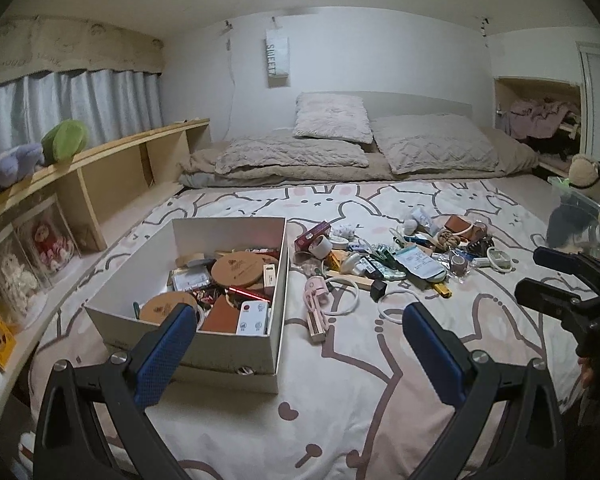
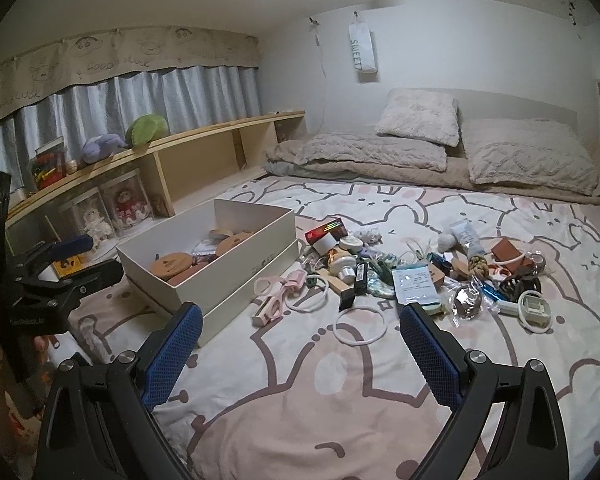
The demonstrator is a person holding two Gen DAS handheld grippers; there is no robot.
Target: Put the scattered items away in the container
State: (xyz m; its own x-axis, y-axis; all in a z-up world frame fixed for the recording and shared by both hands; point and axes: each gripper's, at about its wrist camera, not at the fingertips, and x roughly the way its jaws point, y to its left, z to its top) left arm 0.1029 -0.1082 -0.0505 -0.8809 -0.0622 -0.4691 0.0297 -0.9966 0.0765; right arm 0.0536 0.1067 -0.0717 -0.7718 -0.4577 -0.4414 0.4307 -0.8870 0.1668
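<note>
A wide bed (image 2: 300,400) with a rabbit-print cover fills both views. On it, toward the person's left, sits an open white cardboard box (image 2: 236,280), already partly filled with round wooden discs and small packets. Just to its right spreads a heap of scattered items (image 2: 400,276): pouches, tape rolls, a brown case, wrapped bits. Nearest the claws lie a pink handheld tool (image 2: 274,300), close beside the box, and a thin white ring (image 2: 360,326) lying flat on the cover. Both look light; the ring looks stiff but thin and may slip, so pinching across its rim seems best. The tool is probably best taken across its body. The left claw (image 1: 296,332) and right claw (image 2: 300,332) both hover spread wide apart, holding nothing.
</note>
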